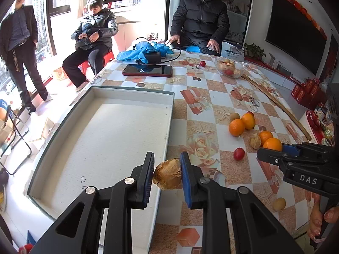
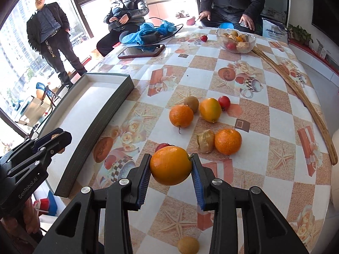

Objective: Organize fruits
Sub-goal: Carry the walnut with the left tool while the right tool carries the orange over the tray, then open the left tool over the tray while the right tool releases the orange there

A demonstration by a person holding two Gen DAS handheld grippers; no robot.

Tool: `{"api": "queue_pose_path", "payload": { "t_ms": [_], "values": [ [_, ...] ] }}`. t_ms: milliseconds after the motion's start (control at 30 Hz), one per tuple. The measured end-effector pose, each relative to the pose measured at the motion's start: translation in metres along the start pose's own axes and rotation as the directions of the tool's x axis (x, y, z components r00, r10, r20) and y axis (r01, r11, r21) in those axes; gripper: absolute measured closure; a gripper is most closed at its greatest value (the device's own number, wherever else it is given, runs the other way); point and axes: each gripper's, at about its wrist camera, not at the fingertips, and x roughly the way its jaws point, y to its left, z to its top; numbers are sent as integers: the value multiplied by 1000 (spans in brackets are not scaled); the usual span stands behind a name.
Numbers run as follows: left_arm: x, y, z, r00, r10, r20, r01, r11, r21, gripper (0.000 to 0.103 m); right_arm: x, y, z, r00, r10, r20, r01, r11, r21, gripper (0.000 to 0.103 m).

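My left gripper [image 1: 167, 174] is shut on a papery brown husked fruit [image 1: 167, 174], held over the right rim of the white tray [image 1: 106, 131]. My right gripper [image 2: 171, 169] is shut on an orange [image 2: 170, 165] above the table; it also shows in the left wrist view [image 1: 273, 150]. On the tablecloth lie loose oranges [image 2: 181, 116], an orange-yellow fruit [image 2: 210, 109], a kiwi [image 2: 191, 103], another husked fruit [image 2: 205, 140], an orange [image 2: 228, 141], a small red fruit [image 2: 224, 102] and a small yellow fruit [image 2: 188, 245]. The tray holds nothing.
A glass bowl [image 2: 236, 40] of fruit stands at the far side, with a long wooden stick [image 2: 296, 93] beside it. A phone [image 2: 141, 51], blue gloves [image 2: 148, 31] and a lone red fruit [image 2: 203, 38] lie far back. Three people are beyond the table.
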Motion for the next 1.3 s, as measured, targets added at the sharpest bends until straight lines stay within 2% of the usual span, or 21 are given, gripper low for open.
{"api": "queue_pose_path", "payload": {
  "t_ms": [233,367,633,833,1200,1267,1300],
  "values": [
    [9,55,-4,994,104,-29,-106,992,-67,76,18,65,23,997,61,-37,-65,991,-118,65],
    [15,78,-9,989,140,-52,-144,985,-97,76,33,101,34,993,99,-65,-108,979,-172,65],
    [29,98,-19,984,149,-93,-160,979,-123,76,62,154,45,984,129,-122,-156,956,-248,65],
    [35,100,-20,985,142,-101,-154,980,-123,76,73,169,42,984,109,-141,-145,948,-285,65],
    [46,97,-24,982,135,-133,-150,982,-111,76,83,166,40,982,80,-173,-128,951,-283,65],
    [48,96,-26,981,131,-142,-148,983,-112,75,83,167,40,982,80,-171,-127,951,-283,65],
    [49,96,-27,981,130,-145,-147,982,-114,70,83,167,40,981,85,-175,-132,950,-281,64]
  ]
}}
